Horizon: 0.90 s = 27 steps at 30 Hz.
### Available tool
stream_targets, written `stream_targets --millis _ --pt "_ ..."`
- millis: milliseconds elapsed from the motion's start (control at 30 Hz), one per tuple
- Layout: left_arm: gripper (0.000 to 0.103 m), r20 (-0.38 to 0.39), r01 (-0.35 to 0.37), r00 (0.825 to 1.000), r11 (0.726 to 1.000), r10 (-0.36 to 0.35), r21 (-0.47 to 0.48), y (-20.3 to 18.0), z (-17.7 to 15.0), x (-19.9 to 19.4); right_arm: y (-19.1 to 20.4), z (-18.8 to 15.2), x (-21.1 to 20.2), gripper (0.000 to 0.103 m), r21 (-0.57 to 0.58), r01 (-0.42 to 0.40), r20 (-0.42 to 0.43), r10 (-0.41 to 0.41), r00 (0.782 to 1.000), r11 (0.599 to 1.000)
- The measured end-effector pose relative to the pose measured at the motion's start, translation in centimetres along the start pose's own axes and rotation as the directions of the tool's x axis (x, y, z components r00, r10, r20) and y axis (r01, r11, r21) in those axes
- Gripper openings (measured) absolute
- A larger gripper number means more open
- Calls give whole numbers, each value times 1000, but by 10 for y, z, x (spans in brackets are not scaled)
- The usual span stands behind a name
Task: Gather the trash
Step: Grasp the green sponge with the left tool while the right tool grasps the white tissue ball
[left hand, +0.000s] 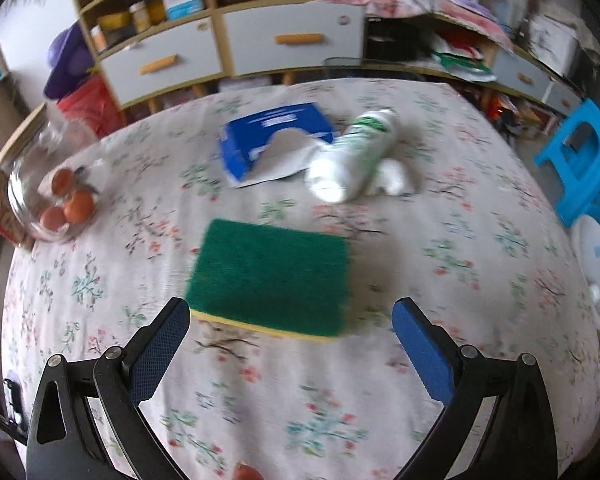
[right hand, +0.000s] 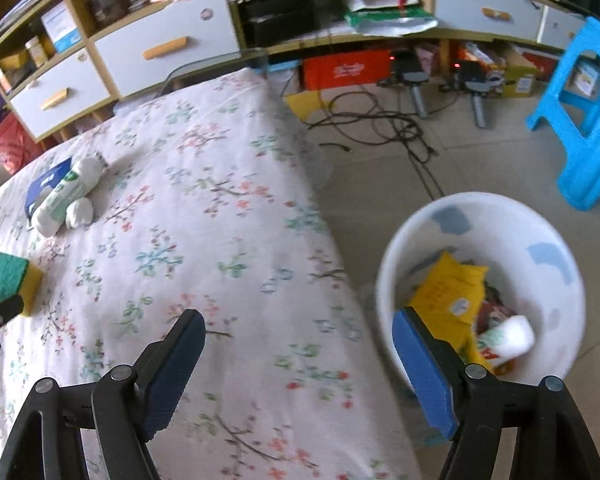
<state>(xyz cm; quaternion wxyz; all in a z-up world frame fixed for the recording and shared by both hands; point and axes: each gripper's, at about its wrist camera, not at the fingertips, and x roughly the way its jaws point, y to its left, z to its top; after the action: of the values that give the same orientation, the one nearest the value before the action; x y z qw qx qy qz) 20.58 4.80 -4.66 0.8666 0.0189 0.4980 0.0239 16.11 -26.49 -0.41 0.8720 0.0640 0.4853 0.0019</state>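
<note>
Across the middle of the left wrist view spreads a table [left hand: 100, 280] under a floral cloth, and low in the frame the left gripper [left hand: 290, 316] hangs over it with its jaws spread wide and nothing between the blue pads. Just beyond the fingertips, in the centre of the frame, lies a green and yellow sponge [left hand: 270, 276], apart from both fingers. Farther up sits a torn blue box [left hand: 276, 136], and touching its right side lies a white bottle with green print [left hand: 352, 156] on its side, with a crumpled white tissue [left hand: 394, 178] tucked against the bottle's right flank. At the left edge a glass bowl [left hand: 24, 184] holds a few orange-red fruits [left hand: 74, 204]. A blue plastic stool [left hand: 584, 156] stands at the right edge.

Low in the right wrist view, the right gripper [right hand: 298, 334] is also wide open and empty, its left finger over the table's edge and its right finger in front of a white bin [right hand: 540, 224] that stands on the floor at the lower right. Inside the bin lie a yellow packet [right hand: 446, 292] and other wrappers, blurred. The bottle, tissue and box show small at the upper left, the sponge at the left edge.
</note>
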Motion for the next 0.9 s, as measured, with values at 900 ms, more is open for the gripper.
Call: stream_targets --millis 900 --pt "86 -9 131 991 991 -131 -29 45 -3 23 149 10 98 84 -210 -74 -84 58 995 975"
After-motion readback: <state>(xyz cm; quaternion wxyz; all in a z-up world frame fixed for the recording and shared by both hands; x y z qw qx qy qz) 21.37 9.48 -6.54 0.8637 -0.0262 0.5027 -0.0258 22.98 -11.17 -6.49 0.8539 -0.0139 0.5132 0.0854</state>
